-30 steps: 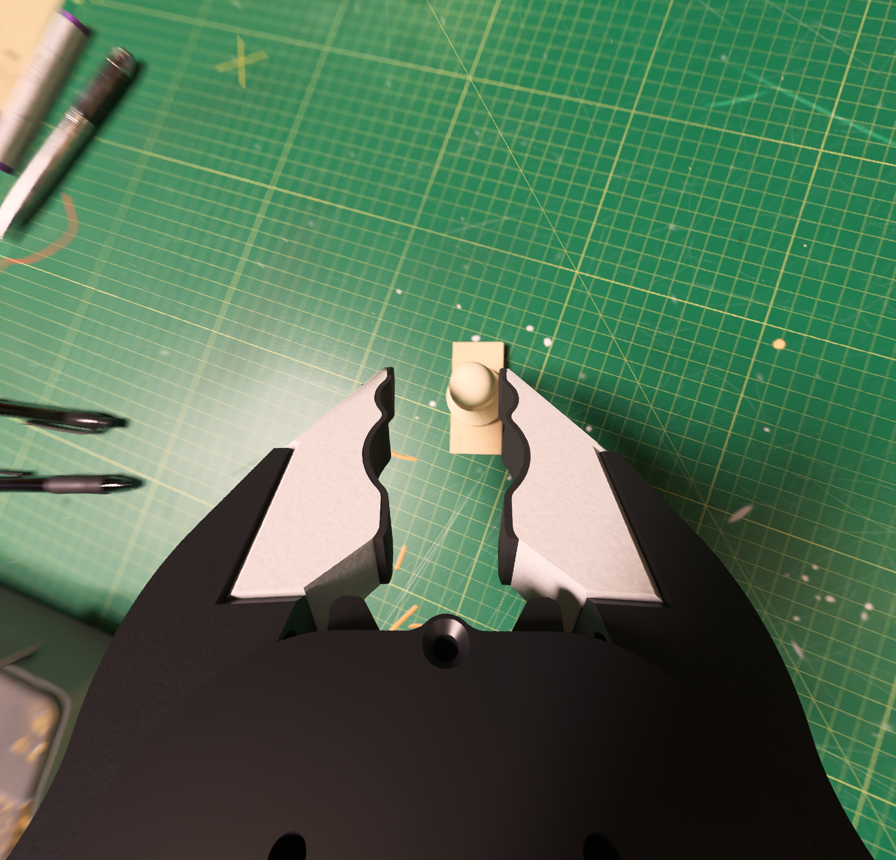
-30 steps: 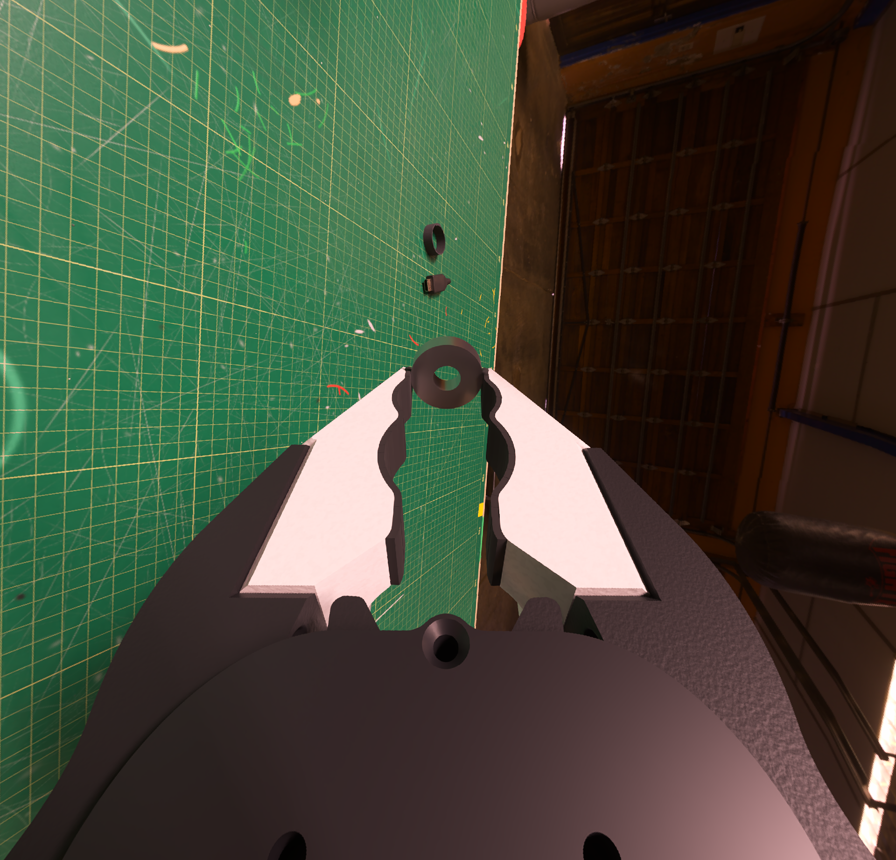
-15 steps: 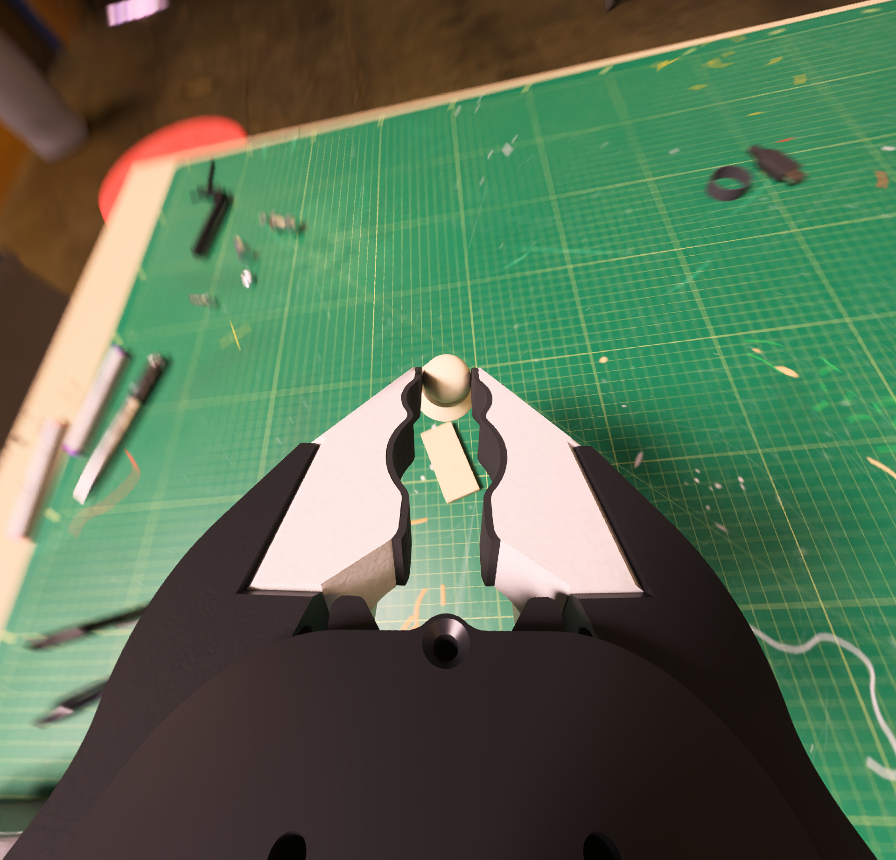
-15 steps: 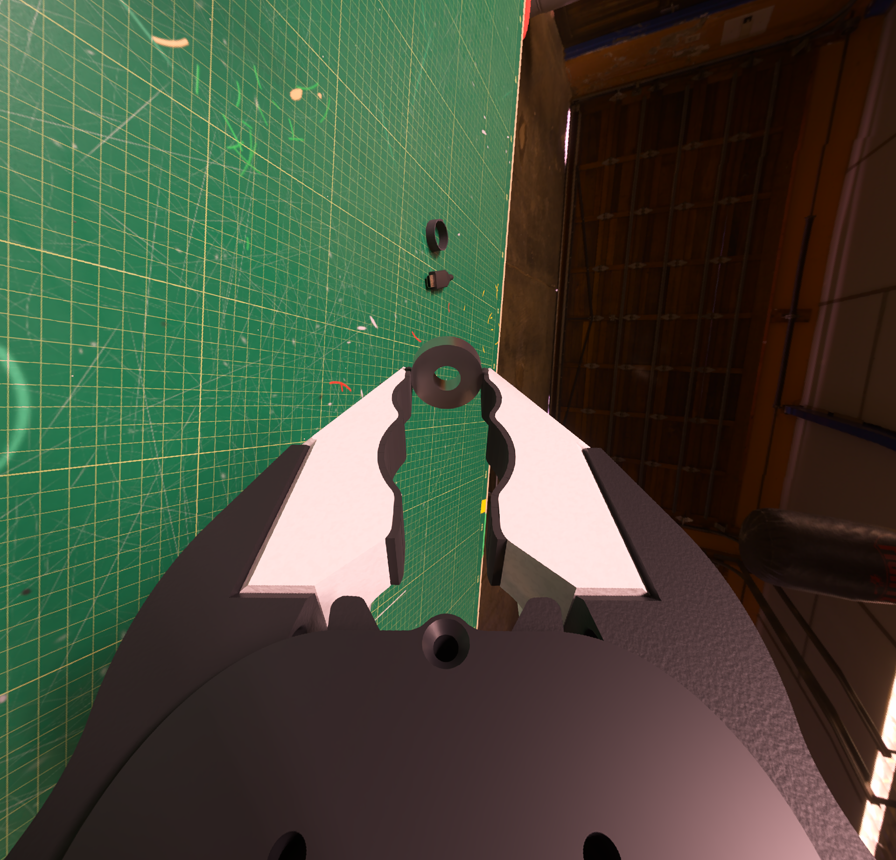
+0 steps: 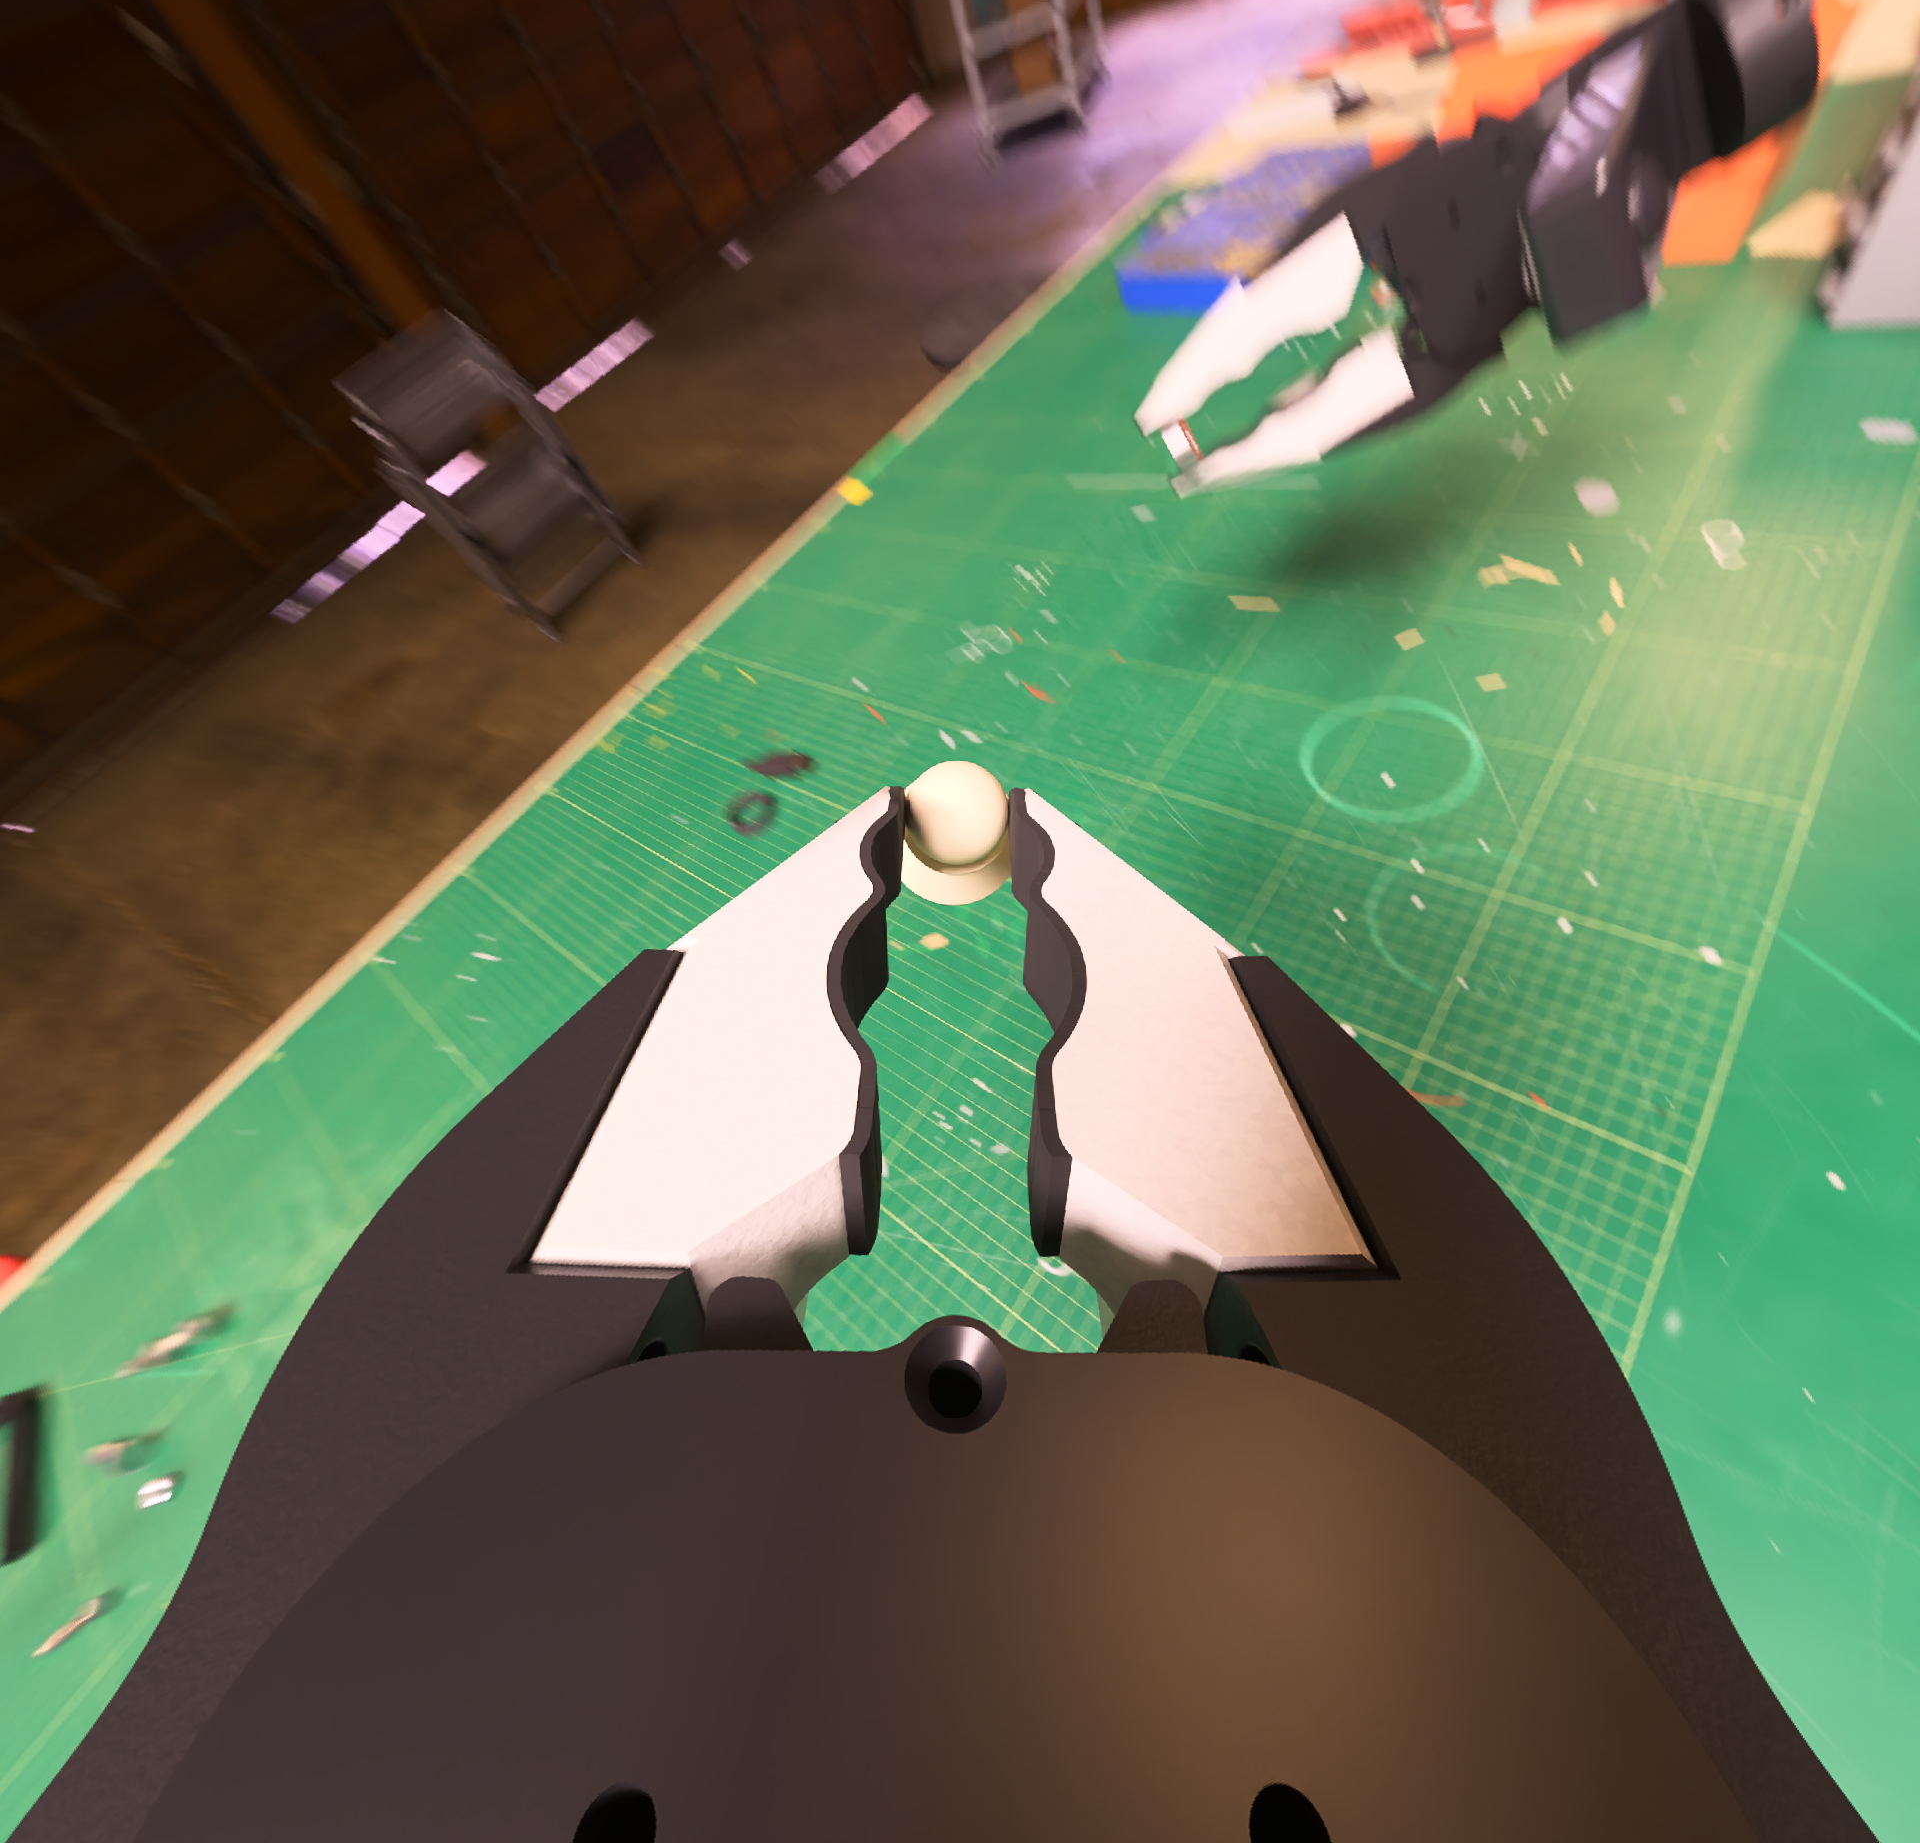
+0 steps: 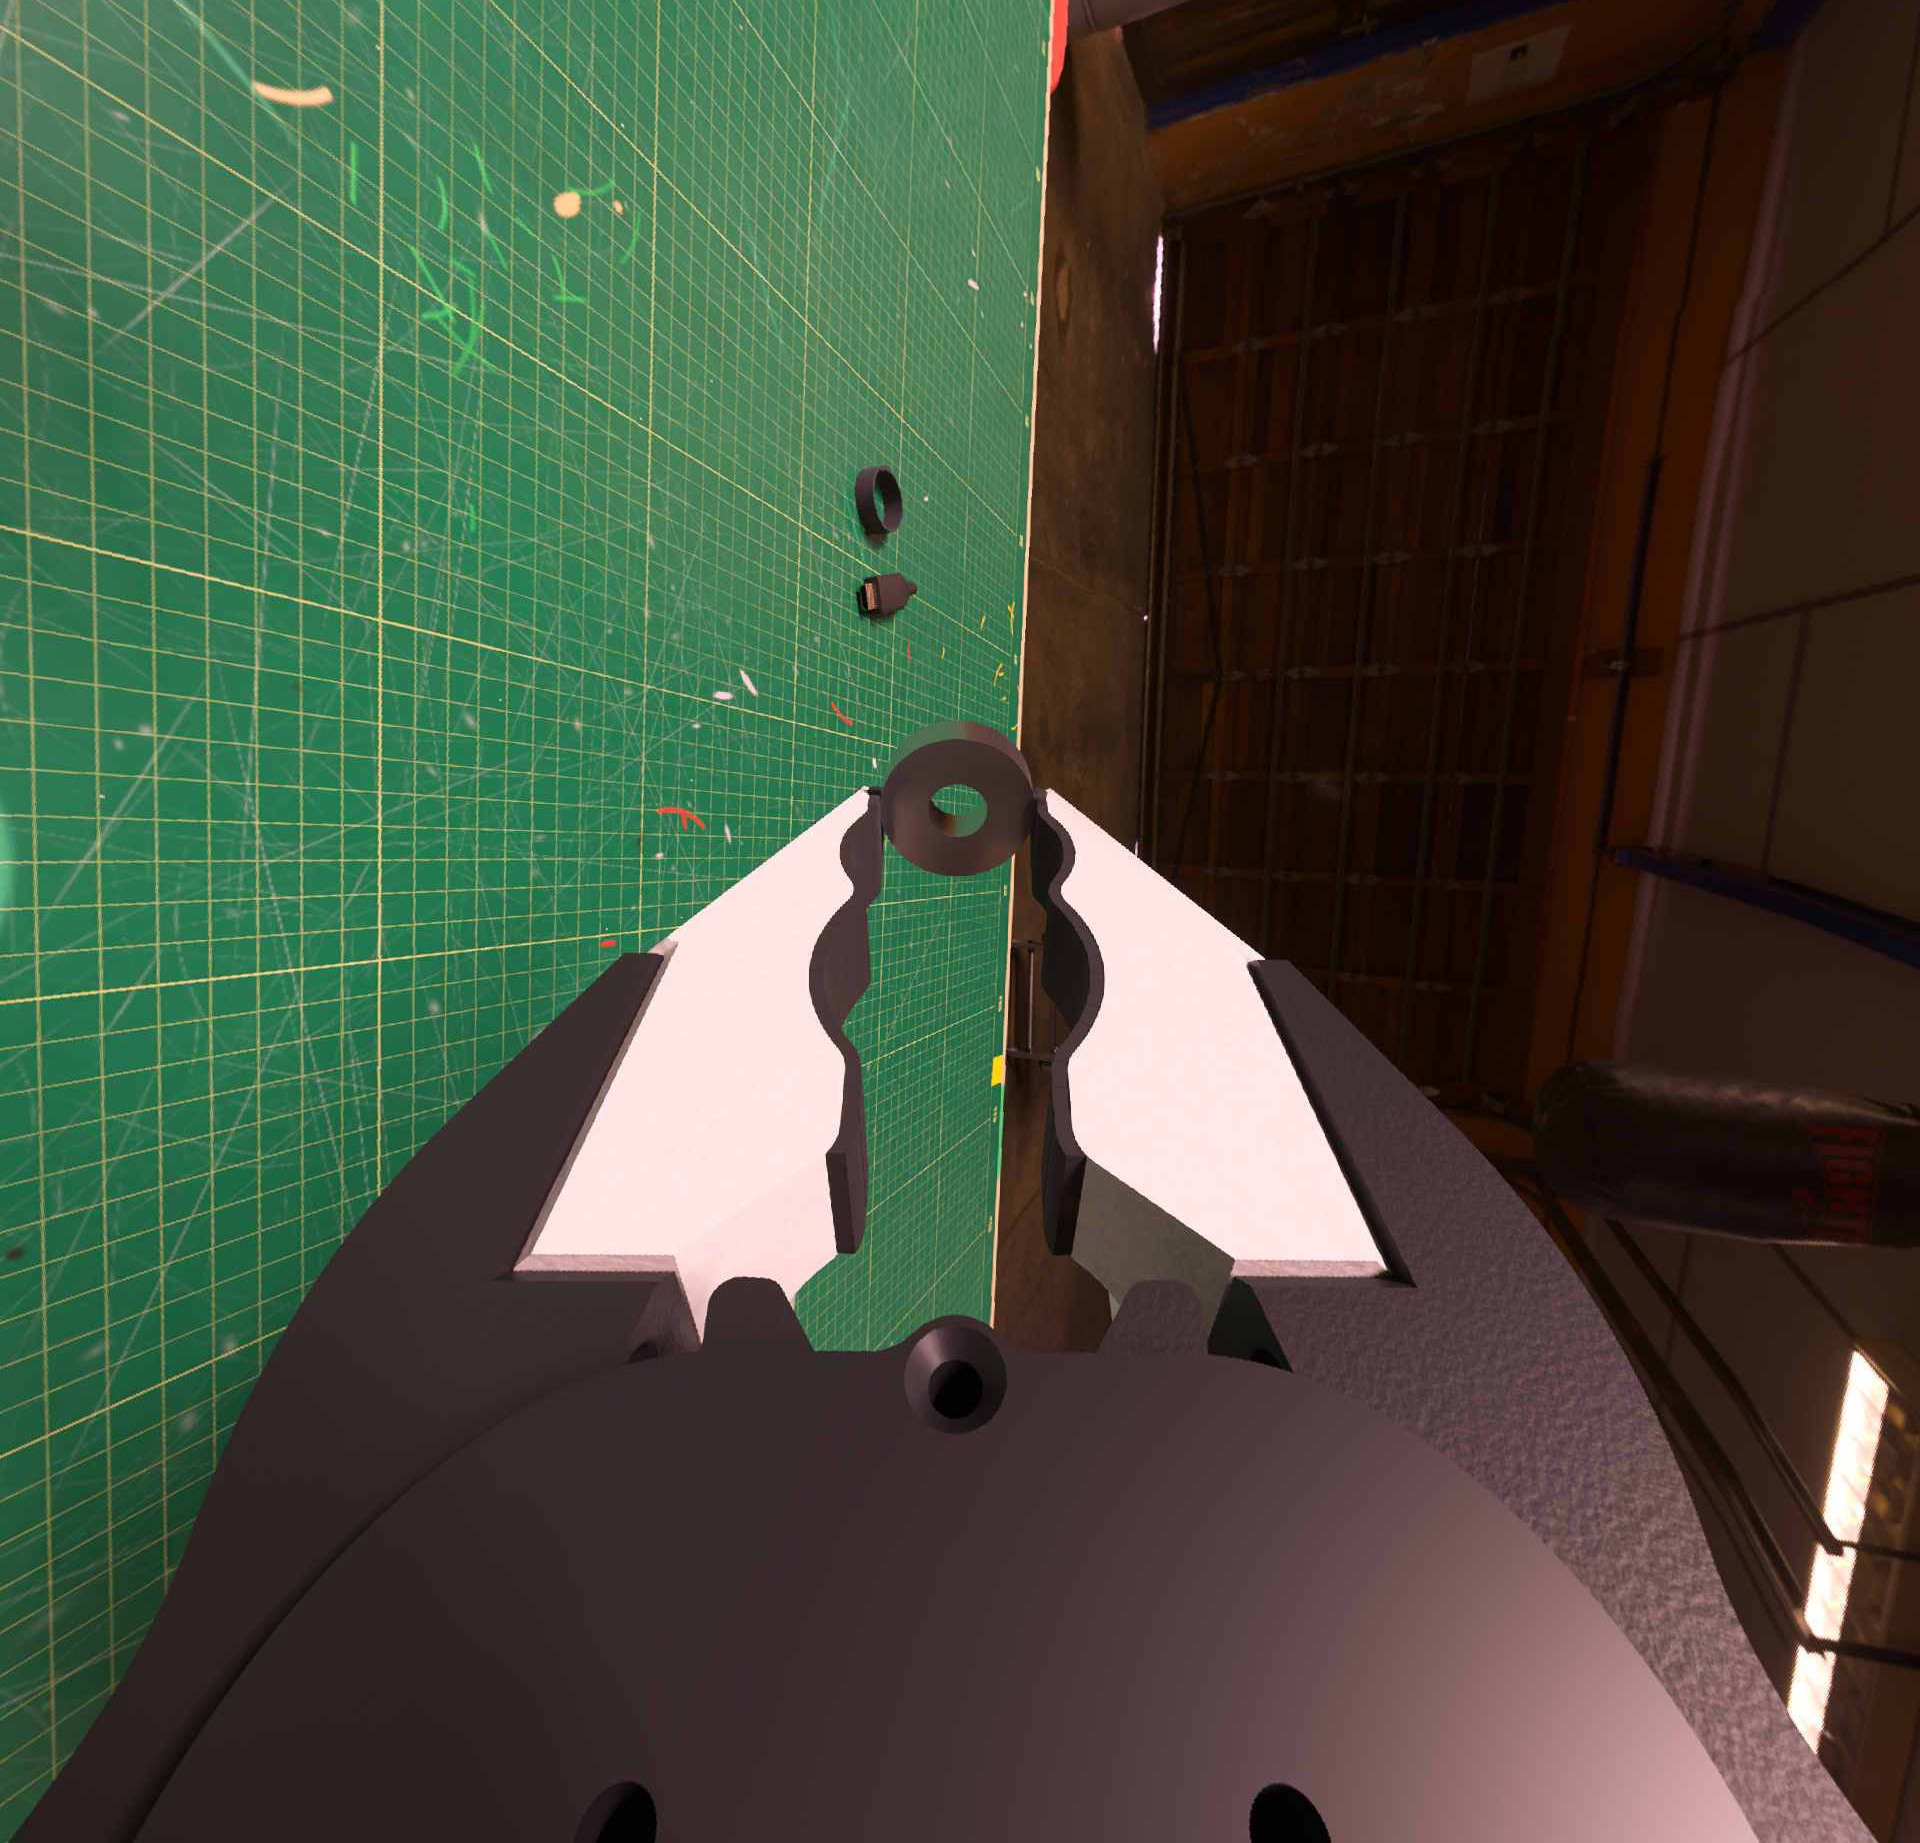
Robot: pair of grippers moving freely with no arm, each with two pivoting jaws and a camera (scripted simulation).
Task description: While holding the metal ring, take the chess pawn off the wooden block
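Observation:
My left gripper [image 5: 954, 825] is shut on the cream chess pawn [image 5: 954, 837] at its fingertips and holds it above the green cutting mat [image 5: 1558, 962]. The wooden block is out of view. My right gripper [image 6: 956, 814] is shut on the dark metal ring [image 6: 954, 808], whose hole faces the camera, near the mat's edge. In the left wrist view the right gripper [image 5: 1179, 448] shows far off at the upper right, over the mat, with the ring [image 5: 1182, 439] at its tips.
A small black band [image 6: 879, 500] and a small dark plug [image 6: 883, 593] lie on the mat [image 6: 416, 546] near its edge; they also show in the left wrist view [image 5: 750, 811]. Beyond the edge is brown floor with a metal stool [image 5: 488, 474]. Blue and orange boxes [image 5: 1174, 266] stand far off.
My left gripper has swung and lifted with the pawn; the wooden block has left its view and the right gripper has come into it. The right gripper has barely moved.

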